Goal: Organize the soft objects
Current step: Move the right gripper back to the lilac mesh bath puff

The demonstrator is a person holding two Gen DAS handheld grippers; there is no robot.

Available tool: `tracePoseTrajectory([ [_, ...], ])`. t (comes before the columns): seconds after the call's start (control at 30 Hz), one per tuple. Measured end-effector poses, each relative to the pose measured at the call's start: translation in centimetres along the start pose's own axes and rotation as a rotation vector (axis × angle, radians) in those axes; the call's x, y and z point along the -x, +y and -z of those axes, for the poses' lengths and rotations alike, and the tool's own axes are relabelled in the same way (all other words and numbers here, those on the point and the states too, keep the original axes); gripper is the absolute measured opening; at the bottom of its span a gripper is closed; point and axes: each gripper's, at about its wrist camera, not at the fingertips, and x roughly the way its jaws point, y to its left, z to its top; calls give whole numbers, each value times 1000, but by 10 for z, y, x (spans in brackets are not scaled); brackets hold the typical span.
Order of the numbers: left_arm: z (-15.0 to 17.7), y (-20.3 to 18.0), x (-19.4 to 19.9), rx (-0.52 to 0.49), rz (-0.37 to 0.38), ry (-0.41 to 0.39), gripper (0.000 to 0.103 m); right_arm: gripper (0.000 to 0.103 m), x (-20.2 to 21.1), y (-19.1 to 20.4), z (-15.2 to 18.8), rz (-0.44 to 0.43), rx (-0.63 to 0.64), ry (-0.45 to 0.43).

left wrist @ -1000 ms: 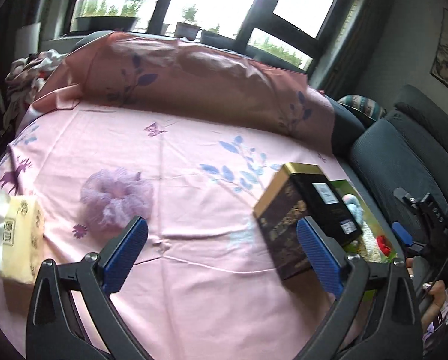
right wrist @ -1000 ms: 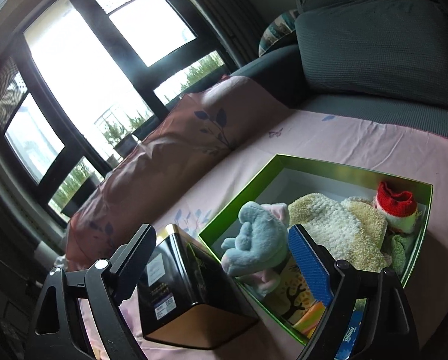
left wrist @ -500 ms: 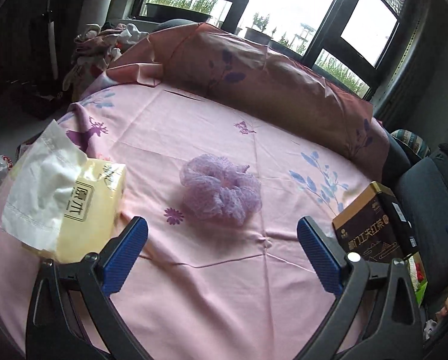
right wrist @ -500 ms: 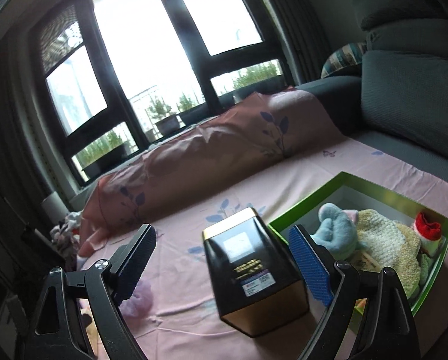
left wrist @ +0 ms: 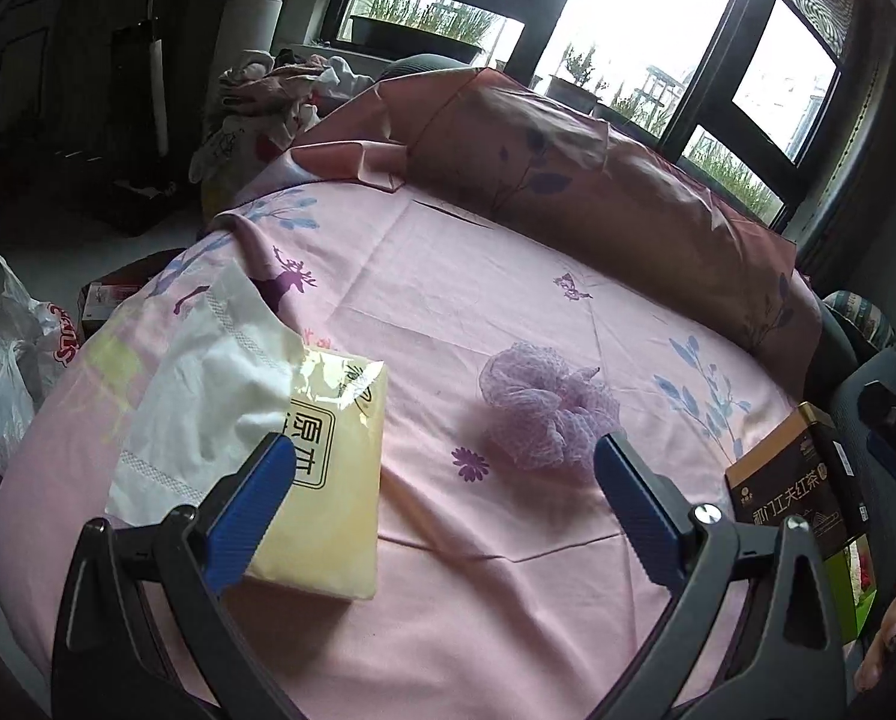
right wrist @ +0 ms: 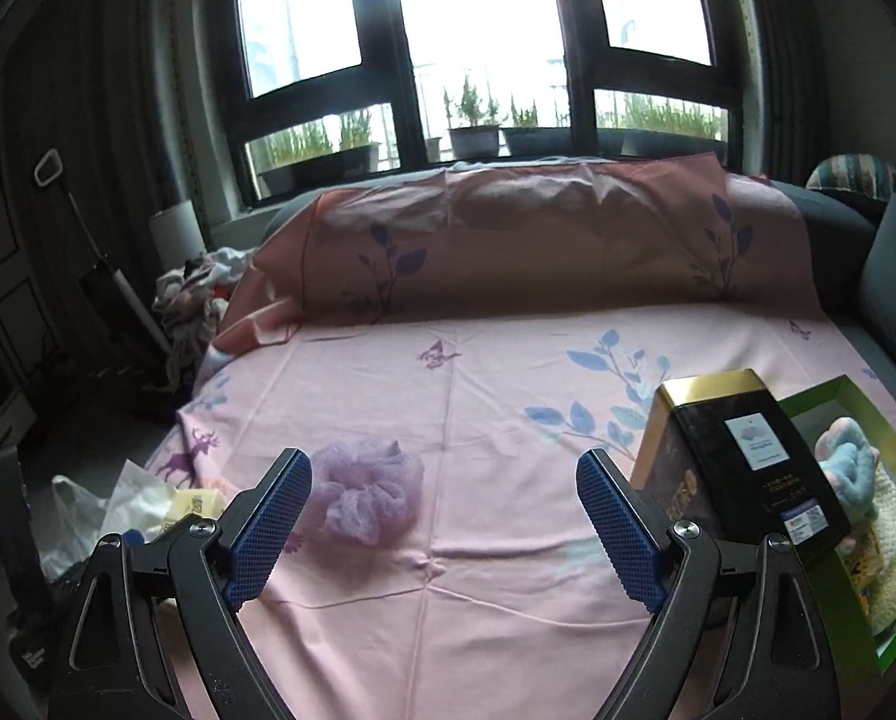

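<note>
Lilac mesh scrunchie (left wrist: 547,414) lies flat on the pink sheet (left wrist: 478,276), with the yellow tissue pack (left wrist: 327,474) to its left near the sheet's edge and the black-and-gold tin (right wrist: 742,462) well to its right. Beyond the tin, touching its far side, a green box (right wrist: 892,630) holds a blue plush toy (right wrist: 847,468) and a cream knit (right wrist: 895,546). Left gripper (left wrist: 444,489) and right gripper (right wrist: 444,516) both hover above the sheet with blue-padded jaws spread wide and nothing between them, the scrunchie just beyond their tips.
</note>
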Motion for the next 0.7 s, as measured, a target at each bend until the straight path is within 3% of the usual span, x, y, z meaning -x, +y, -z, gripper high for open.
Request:
tracePoseTrajectory([
  [0.17,1,1,-7,6,-1,35,99,91,-67,18,5,-114,1,175],
  [0.4,1,-2,-13,5,-10,76,99,88,-166,25,26,-90,-14,383],
  [0.47,2,-6,-14,-6,-17,75,99,68,-182,25,34,-53,-3,388],
  [0.5,1,-7,-15,-15,-13,77,99,64,-188,24,38,-38,2,395],
  [0.63,1,-9,-16,-20,-14,79,99,19,-188,15,44,-90,-61,392],
  [0.7,2,-8,-17,-14,-16,86,99,13,-179,15,42,-114,-58,397],
])
